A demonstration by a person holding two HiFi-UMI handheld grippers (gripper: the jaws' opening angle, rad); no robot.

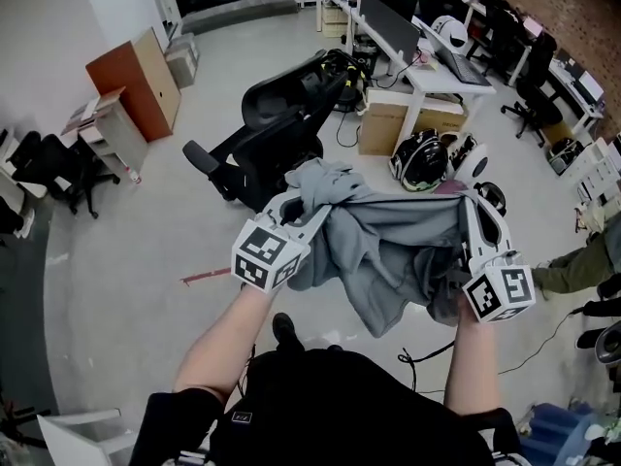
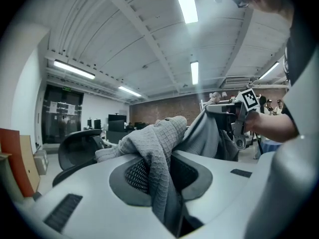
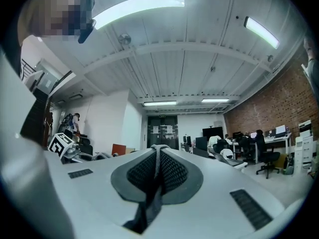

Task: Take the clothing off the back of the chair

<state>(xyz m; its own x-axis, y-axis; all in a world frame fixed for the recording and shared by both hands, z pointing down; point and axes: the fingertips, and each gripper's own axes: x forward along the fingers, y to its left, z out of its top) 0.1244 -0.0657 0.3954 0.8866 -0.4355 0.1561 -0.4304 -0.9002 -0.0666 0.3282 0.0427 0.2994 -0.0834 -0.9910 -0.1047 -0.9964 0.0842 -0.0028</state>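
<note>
A grey garment (image 1: 388,250) hangs stretched between my two grippers, lifted clear of the black office chair (image 1: 277,129), which stands beyond it on the floor. My left gripper (image 1: 291,207) is shut on a bunched fold of the grey garment (image 2: 159,148), with waffle-textured cloth spilling over its jaws. My right gripper (image 1: 473,212) is shut on a thin edge of the same garment (image 3: 158,153), squeezed flat between the pads. In the left gripper view my right gripper (image 2: 239,118) shows at the right with cloth draped below it. The chair back (image 2: 79,146) appears at the left, bare.
Cardboard boxes (image 1: 408,119) and helmets (image 1: 422,158) lie by a white desk (image 1: 437,71) with monitors at the upper right. An orange cabinet (image 1: 136,81) stands at the left. Another black chair (image 1: 58,168) sits at the far left. A seated person's leg (image 1: 572,265) shows at the right edge.
</note>
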